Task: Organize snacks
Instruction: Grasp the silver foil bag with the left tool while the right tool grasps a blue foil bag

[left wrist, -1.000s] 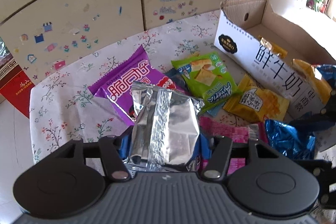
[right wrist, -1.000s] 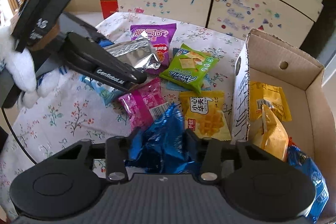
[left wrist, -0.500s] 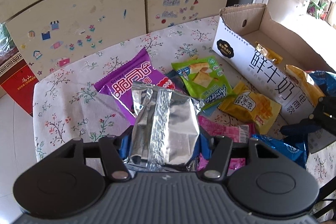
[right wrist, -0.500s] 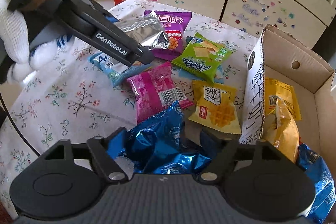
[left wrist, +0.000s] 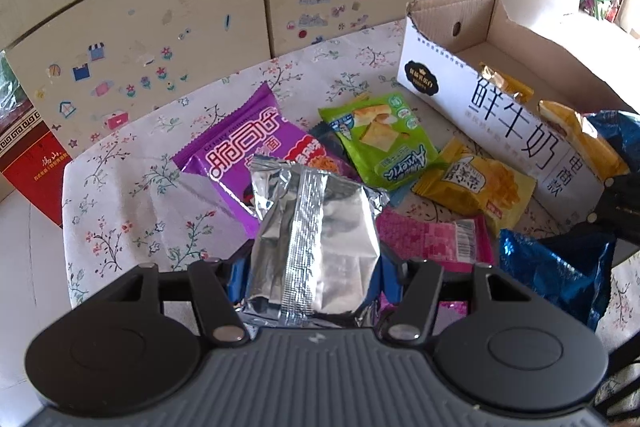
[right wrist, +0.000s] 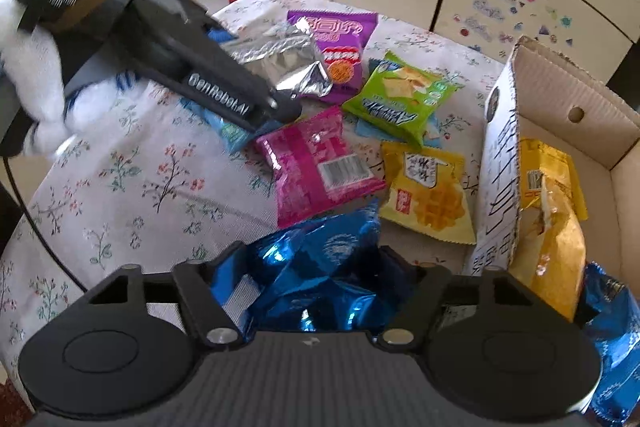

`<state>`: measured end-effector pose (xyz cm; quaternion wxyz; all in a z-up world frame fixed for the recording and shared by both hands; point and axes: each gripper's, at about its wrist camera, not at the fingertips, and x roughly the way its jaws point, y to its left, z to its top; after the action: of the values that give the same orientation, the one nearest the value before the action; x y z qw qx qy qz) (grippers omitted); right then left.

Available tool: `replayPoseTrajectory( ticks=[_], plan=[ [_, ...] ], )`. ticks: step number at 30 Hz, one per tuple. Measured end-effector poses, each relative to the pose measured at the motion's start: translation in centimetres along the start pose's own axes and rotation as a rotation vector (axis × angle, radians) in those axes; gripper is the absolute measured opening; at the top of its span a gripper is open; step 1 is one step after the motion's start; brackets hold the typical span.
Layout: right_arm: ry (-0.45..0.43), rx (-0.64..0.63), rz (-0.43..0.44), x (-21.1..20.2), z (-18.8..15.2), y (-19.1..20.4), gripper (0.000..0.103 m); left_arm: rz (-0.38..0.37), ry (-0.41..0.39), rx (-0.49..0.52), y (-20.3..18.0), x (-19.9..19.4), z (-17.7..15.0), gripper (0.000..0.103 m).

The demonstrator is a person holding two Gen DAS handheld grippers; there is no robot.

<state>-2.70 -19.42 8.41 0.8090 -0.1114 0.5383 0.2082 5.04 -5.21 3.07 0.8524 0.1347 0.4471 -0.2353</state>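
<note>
My left gripper (left wrist: 316, 267) is shut on a silver foil snack bag (left wrist: 316, 231) and holds it above the table; it also shows in the right wrist view (right wrist: 284, 63). My right gripper (right wrist: 316, 287) is shut on a blue foil snack bag (right wrist: 320, 275), which shows at the right of the left wrist view (left wrist: 560, 271). On the floral tablecloth lie a purple bag (left wrist: 248, 151), a green bag (left wrist: 380, 139), a yellow waffle bag (left wrist: 476, 183) and a pink bag (left wrist: 436, 239). The cardboard box (left wrist: 516, 115) at the right holds yellow bags (right wrist: 548, 187) and a blue bag (right wrist: 612, 339).
A light blue packet (right wrist: 230, 131) lies under the left gripper's finger. A sticker-covered cabinet (left wrist: 200, 27) stands behind the table. A red box (left wrist: 32, 167) sits on the floor at the left. The tablecloth (right wrist: 132, 187) is bare at the near left.
Both grippers have risen and pulled back a little with their bags held. The right gripper's blue bag has shifted left, away from the box.
</note>
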Motion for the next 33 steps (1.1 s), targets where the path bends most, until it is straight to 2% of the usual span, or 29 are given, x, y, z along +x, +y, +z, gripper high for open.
replayPoseTrajectory(
  ticks=[2, 6, 9, 10, 11, 12, 16, 20, 23, 24, 25, 28, 33],
  plan=[
    [-0.011, 0.04, 0.005, -0.3, 0.2, -0.5, 0.057, 0.003, -0.014, -0.006, 0.1, -0.3, 0.1, 0.06],
    [-0.004, 0.013, 0.001, -0.3, 0.1, -0.3, 0.056, 0.014, -0.03, -0.009, 0.1, -0.7, 0.2, 0.06],
    [-0.007, -0.047, 0.008, -0.6, -0.1, 0.2, 0.064, 0.009, -0.027, -0.013, 0.0, -0.7, 0.2, 0.06],
    [-0.001, -0.08, 0.016, -0.8, -0.2, 0.3, 0.074, 0.008, -0.027, -0.01, 0.0, -0.7, 0.2, 0.06],
    [0.014, -0.116, 0.032, -0.9, -0.5, 0.6, 0.089, 0.007, -0.027, -0.009, -0.1, -0.7, 0.1, 0.06],
    [0.025, -0.154, 0.044, -0.9, -0.7, 0.7, 0.095, 0.006, -0.027, -0.009, -0.1, -0.8, 0.1, 0.06],
    [0.053, -0.25, 0.058, -0.7, -1.9, 1.5, 0.097, 0.001, -0.024, -0.008, -0.1, -0.8, 0.1, 0.06],
    [0.05, -0.303, -0.012, -0.1, -2.3, 1.8, 0.097, -0.004, -0.023, -0.002, -0.2, -0.8, 0.1, 0.06],
    [0.047, -0.273, -0.032, 0.7, -1.9, 1.6, 0.095, -0.006, -0.018, 0.009, -0.6, -0.6, 0.0, 0.06],
    [0.057, -0.258, -0.029, 1.0, -1.8, 1.5, 0.093, -0.008, -0.017, 0.012, -0.6, -0.6, 0.0, 0.06],
    [0.071, -0.247, -0.02, 1.3, -1.7, 1.4, 0.085, -0.009, -0.017, 0.015, -0.7, -0.6, 0.0, 0.06],
    [0.085, -0.184, 0.031, 1.7, -1.4, 1.1, 0.072, -0.005, -0.02, 0.021, -0.7, -0.7, -0.1, 0.06],
    [0.056, -0.182, 0.03, 1.3, -1.2, 1.6, 0.065, 0.018, -0.035, 0.017, -0.6, -0.9, 0.1, 0.06]
  ],
)
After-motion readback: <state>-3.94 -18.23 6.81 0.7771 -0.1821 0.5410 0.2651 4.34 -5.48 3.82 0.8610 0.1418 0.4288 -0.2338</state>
